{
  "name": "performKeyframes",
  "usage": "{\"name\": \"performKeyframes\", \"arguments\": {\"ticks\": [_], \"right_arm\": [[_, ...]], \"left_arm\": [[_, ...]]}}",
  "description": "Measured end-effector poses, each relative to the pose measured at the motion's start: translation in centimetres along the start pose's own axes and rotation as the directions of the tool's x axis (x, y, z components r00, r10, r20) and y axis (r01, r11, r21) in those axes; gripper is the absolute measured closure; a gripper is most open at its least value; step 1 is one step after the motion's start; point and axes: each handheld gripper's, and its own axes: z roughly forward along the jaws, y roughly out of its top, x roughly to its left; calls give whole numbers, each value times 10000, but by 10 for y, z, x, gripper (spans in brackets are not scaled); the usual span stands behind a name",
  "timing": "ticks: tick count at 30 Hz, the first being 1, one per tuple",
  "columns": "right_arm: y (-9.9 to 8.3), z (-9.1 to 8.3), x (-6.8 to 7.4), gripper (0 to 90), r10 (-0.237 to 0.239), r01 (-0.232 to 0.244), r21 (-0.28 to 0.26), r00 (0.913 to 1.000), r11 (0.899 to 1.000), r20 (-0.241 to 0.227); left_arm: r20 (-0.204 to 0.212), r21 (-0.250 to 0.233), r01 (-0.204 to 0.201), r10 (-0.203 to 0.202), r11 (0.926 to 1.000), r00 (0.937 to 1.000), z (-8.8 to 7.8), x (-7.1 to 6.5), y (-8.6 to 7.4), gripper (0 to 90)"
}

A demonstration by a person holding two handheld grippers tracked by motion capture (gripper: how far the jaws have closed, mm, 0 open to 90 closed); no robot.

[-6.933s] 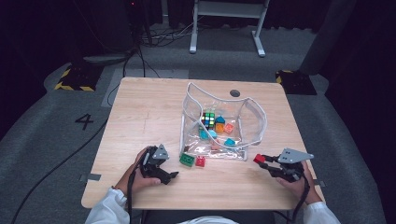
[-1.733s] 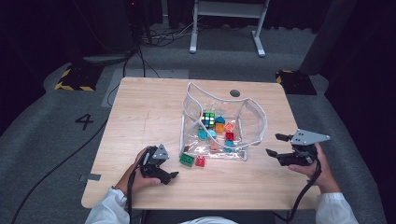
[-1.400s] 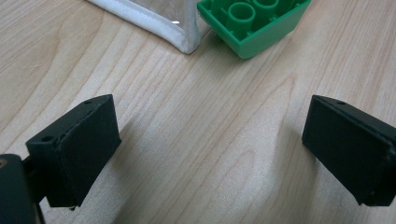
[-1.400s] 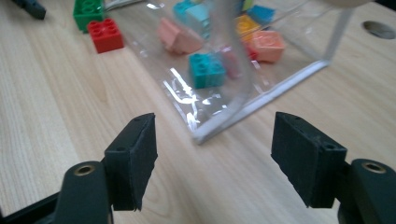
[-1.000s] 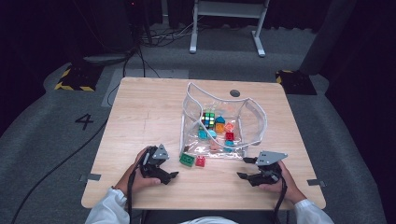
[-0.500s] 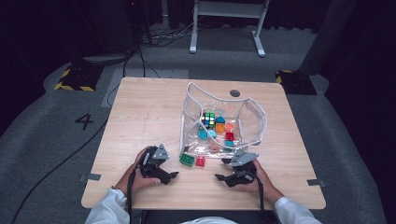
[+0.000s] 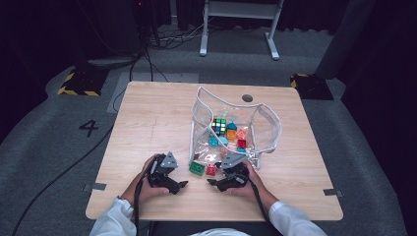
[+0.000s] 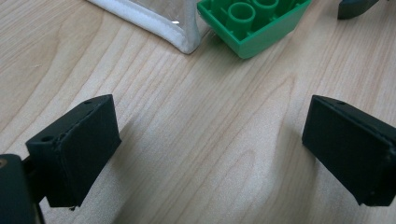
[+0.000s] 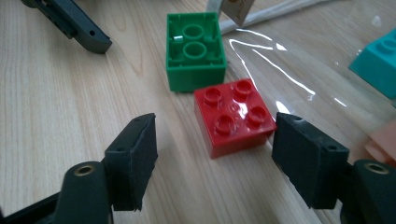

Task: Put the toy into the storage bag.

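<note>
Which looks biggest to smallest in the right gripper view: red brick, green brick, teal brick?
1. Red brick, nearest the camera, so its lead is unsure.
2. Green brick, about alike, slightly smaller.
3. Teal brick, cut off at the frame edge; true size unclear.

A red brick (image 9: 233, 115) beside a green brick (image 9: 195, 50) on pale wood-grain table (image 9: 56, 93).

Overhead light hits the tabletop (image 7: 157, 123) pretty evenly, while the floor and everything behind it drop off into near black. The high view is soft and a bit grainy. Both gripper views are bright and sharp on the wood grain, with white glare streaks across the clear bag (image 9: 299, 56) and soft shadows under the tongs.
</note>
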Motion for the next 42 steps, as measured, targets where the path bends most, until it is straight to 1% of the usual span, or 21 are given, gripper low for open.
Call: {"name": "performKeyframes", "arguments": {"ticks": [1,2,3,4,9,10,14,16,19,20,22,23,25,27,29,31,35,37,40,41,42], "right_arm": [[1,1,0,311,-152,152,23,9999,9999,-7],[2,2,2,312,-47,47,13,10000,10000,23],[3,3,1,318,-256,256,6,9997,9997,24],[4,4,3,340,-115,115,31,9999,9999,119],[4,4,3,502,2,0,-154,9999,9999,168],[4,4,3,523,-21,24,-275,9999,9996,108],[3,2,3,588,-296,297,-198,9996,9994,48],[3,2,3,592,-324,324,-195,9995,9993,18],[1,0,1,593,-580,579,-217,9983,9981,-19],[0,-1,2,593,-459,459,-183,9989,9988,2],[-2,-4,1,594,-567,565,-224,9984,9982,-78],[-3,-4,0,594,-772,769,-310,9970,9966,-95],[-6,-8,0,594,-655,651,-264,9978,9975,-139],[-8,-10,-2,594,-889,881,-391,9959,9953,-189],[-11,-15,-1,594,-644,641,-198,9978,9977,-179],[-13,-19,-2,594,-855,848,-341,9962,9958,-188],[-20,-29,-3,594,-818,811,-346,9965,9961,-193],[-24,-35,-5,594,-930,926,-330,9956,9952,-136],[-28,-46,-8,594,-843,839,-354,9964,9958,-77],[-30,-51,-6,594,-512,512,-223,9987,9984,-3],[-32,-55,-8,594,-540,540,-232,9985,9983,12]], "left_arm": [[18,1,13,-13,10000,10000,0,0,0,41],[-2,0,-2,2,10000,10000,0,0,0,41],[11,2,8,-8,10000,10000,0,0,0,40],[1,-2,2,-2,10000,10000,0,0,0,41],[8,-2,5,-5,10000,10000,0,0,0,40],[18,0,11,-11,10000,10000,0,0,0,41],[7,-1,9,-9,10000,10000,0,0,0,41],[9,-2,7,-7,10000,10000,0,0,0,41],[8,-1,9,-9,10000,10000,0,0,0,40],[4,-3,6,-6,10000,10000,0,0,0,41],[-6,-4,0,0,10000,10000,0,0,0,41],[9,-4,7,-7,10000,10000,0,0,0,41],[-5,-4,1,-1,10000,10000,0,0,0,41],[18,-3,15,-15,10000,10000,0,0,0,41],[-3,-3,-1,1,10000,10000,0,0,0,41],[12,-4,8,-8,10000,10000,0,0,0,41],[-7,-5,0,0,10000,10000,0,0,0,41],[-9,-5,-2,2,10000,10000,0,0,0,41],[-6,-4,-1,1,10000,10000,0,0,0,41],[-6,-3,0,0,10000,10000,0,0,0,41],[-6,-4,-1,1,10000,10000,0,0,0,41]]}}
